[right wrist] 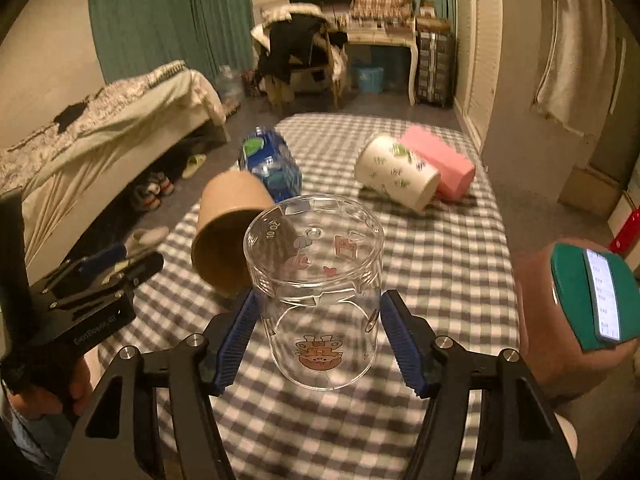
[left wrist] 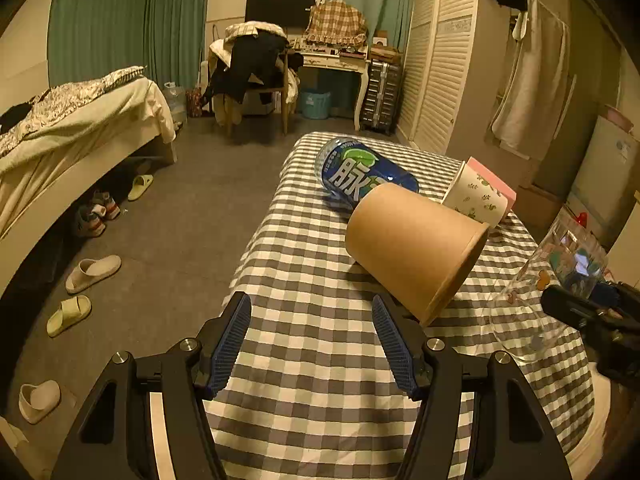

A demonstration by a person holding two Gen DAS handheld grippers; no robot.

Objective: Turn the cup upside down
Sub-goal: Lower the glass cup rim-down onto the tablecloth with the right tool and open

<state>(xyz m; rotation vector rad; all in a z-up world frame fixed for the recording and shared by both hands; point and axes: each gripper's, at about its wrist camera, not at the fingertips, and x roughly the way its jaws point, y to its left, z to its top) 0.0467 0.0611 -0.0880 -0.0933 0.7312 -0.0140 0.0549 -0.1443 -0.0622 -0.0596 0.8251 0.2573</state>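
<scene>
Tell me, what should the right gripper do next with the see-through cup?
Probably draw straight back. The glass cup already stands upside down on the checked tablecloth, its picture inverted, and the right gripper sits open around it, fingers apparently not pressing.

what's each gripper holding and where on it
The right gripper has the glass cup between its fingers at the lower body near the rim, cup inverted; contact isn't clear. The left gripper is open and holds nothing.
</scene>
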